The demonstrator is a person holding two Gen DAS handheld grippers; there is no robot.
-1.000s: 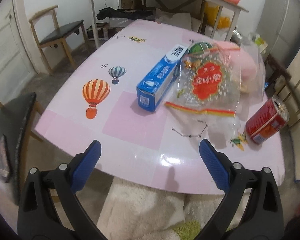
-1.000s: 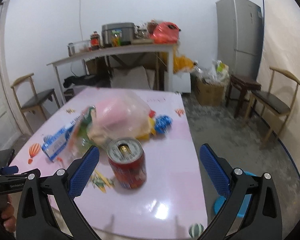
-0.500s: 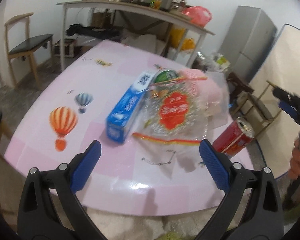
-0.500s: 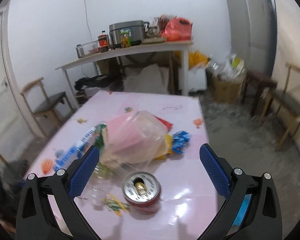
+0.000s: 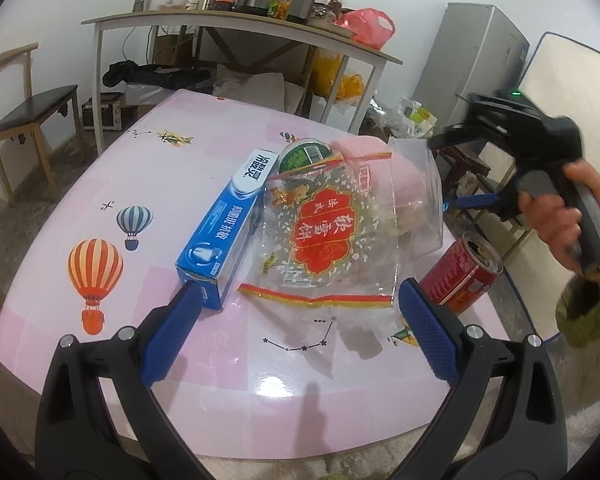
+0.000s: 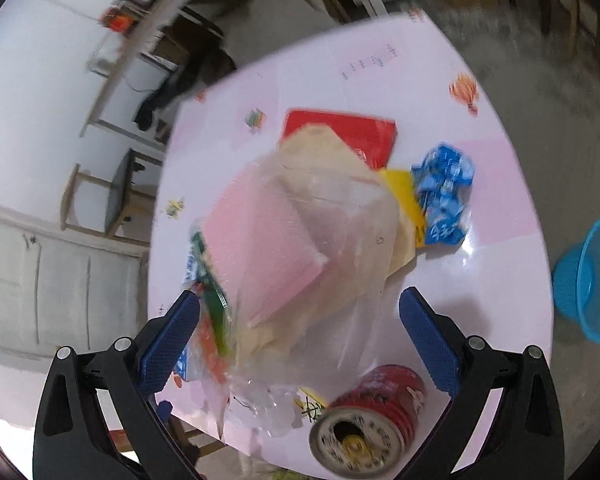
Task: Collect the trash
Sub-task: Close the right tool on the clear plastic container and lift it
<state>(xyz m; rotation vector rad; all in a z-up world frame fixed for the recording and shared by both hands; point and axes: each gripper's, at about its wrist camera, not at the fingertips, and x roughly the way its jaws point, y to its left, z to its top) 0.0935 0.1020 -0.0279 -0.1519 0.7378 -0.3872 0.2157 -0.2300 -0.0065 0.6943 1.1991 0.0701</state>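
Note:
Trash lies on the pink table (image 5: 148, 184): a blue toothpaste box (image 5: 228, 220), a clear snack bag with a red label (image 5: 324, 232), a clear bag holding something pink (image 6: 268, 240), a red can on its side (image 5: 460, 276), also in the right wrist view (image 6: 364, 428), a crumpled blue wrapper (image 6: 444, 196) and a red flat box (image 6: 340, 132). My left gripper (image 5: 300, 312) is open, low at the table's near edge before the box and snack bag. My right gripper (image 6: 300, 332) is open above the pile, empty.
A blue basket (image 6: 588, 276) stands on the floor right of the table. A side table with jars and a cooker (image 5: 240, 20) stands behind. A chair (image 5: 24, 104) is at the left, a fridge (image 5: 480, 64) at the right.
My left gripper has moved forward and lower toward the box and snack bag. My right gripper has risen over the table and tilted down onto the pile; its view is blurred.

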